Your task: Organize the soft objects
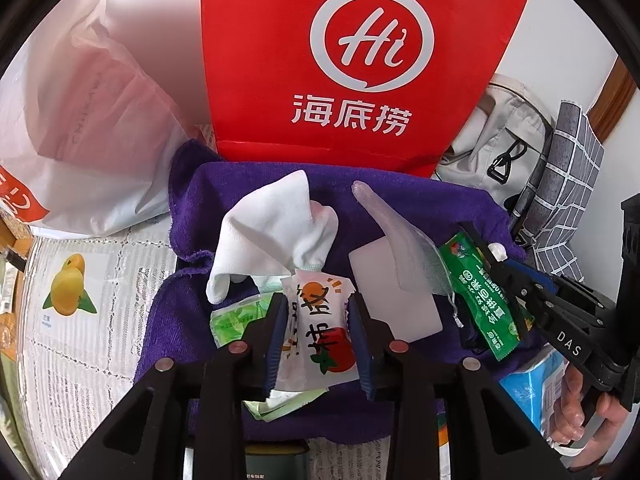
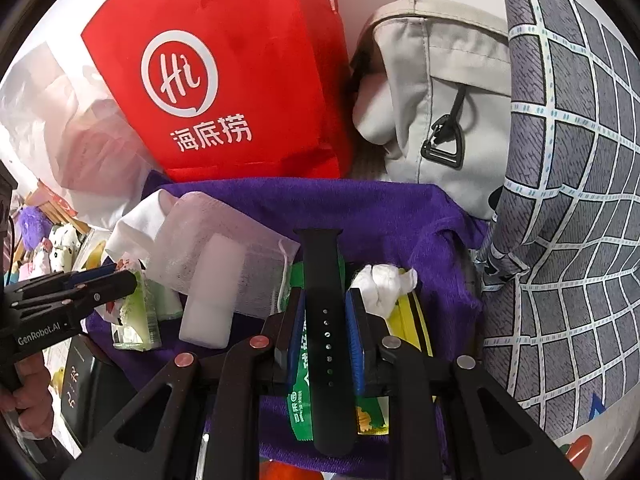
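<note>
- Purple towel (image 1: 400,208) lies spread over the middle of the scene, and the soft things are gathered on it.
- Left gripper (image 1: 320,344) points steeply down over the towel with a white snack packet (image 1: 320,332), printed with an orange and a tomato, between its blue pads (image 1: 276,344); the jaws stand narrowly apart, the pads sit at the packet's two sides, and whether they press on it I cannot tell.
- Under that packet lies a pale green packet (image 1: 236,316), and just behind it a crumpled white cloth (image 1: 272,232) rests on the towel.
- Right of the packet lie a flat white block (image 1: 400,292) and a clear gauzy pouch (image 1: 400,248) overlapping it.
- Right gripper (image 2: 326,332) is closed narrowly on a black watch strap (image 2: 326,320), which runs lengthwise between its pads.
- Below the strap a green sachet (image 2: 298,408) lies on the towel; beside it sit a wad of white tissue (image 2: 384,284) and a yellow packet (image 2: 412,320).
- Behind the towel stands a red bag (image 1: 360,60) with a white logo, a white plastic bag (image 1: 100,120) to its left, a grey backpack (image 2: 440,100) and a grey checked cloth (image 2: 568,200) to its right.
- A hand (image 1: 588,412) holds the right gripper's handle, seen at the edge of the left wrist view.
</note>
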`<state>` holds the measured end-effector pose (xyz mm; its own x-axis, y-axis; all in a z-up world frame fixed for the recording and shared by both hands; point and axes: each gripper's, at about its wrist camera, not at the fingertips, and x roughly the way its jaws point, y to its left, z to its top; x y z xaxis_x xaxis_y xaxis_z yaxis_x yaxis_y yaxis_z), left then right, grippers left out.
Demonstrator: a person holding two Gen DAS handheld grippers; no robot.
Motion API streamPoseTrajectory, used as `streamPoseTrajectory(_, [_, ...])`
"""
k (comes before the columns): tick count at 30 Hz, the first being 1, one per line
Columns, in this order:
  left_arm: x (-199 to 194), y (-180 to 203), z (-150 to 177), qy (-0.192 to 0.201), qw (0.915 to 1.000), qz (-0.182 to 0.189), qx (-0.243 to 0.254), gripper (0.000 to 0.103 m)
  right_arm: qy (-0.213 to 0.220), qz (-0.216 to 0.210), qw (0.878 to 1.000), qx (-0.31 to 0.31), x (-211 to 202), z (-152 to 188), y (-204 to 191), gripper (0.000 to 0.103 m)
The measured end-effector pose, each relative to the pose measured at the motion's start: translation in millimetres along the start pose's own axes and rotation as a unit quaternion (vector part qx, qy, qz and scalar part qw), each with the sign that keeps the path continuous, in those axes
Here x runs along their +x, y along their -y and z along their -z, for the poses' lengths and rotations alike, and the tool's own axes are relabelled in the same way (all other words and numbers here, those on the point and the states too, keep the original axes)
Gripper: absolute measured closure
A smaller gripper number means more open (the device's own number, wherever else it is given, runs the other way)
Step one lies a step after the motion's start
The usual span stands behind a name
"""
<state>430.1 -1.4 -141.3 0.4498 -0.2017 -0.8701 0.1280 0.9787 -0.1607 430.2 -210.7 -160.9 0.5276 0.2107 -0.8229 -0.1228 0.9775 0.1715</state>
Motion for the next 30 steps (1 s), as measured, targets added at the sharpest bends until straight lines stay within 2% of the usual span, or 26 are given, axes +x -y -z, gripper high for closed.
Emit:
streamPoseTrajectory(3, [-2.3,-2.0,0.1,0.0,1.0,0.002,-0.001,0.066,0.0,-0.003,1.0,0.0,-2.7,0.4,-2.0,0.082])
streamPoseTrajectory(4, [-3.8,-2.1,0.5,0.0,1.0,0.002,0.0,0.061,0.001,-0.003,1.0,0.0,-4.5,0.1,-2.2,0.081])
streamPoseTrajectory(8, [-10.3,-4.8,-0.9,0.0,1.0,-0.005,-0.008,0.052,0.02,-0.003,1.0,0.001,-17.9,-1.6,-3.5,0.059])
streamPoseTrajectory(11, [-19.0,-6.8,-0.8,0.007,0.9999,-0.009,-0.012,0.045,0.039,0.003,0.999,0.0,-29.9,-3.1,-4.7,0.058])
streamPoseTrajectory(16, [-36.1,-5.7,6.1,0.013,0.9996,-0.011,-0.021,0.041,0.06,-0.001,0.998,0.005,-54.8,0.8,-7.1,0.049])
streamPoseTrajectory(25, [-96.4,9.5,35.6,0.039,0.9989,-0.016,-0.018,0.041,0.074,-0.012,0.997,0.004,-114.5,26.2,-20.1,0.045])
streamPoseTrajectory(30, [-142.6,21.8,64.2,0.07,0.9973,-0.018,-0.01,0.04,0.099,0.015,0.995,-0.002,-164.2,53.0,-34.1,0.03])
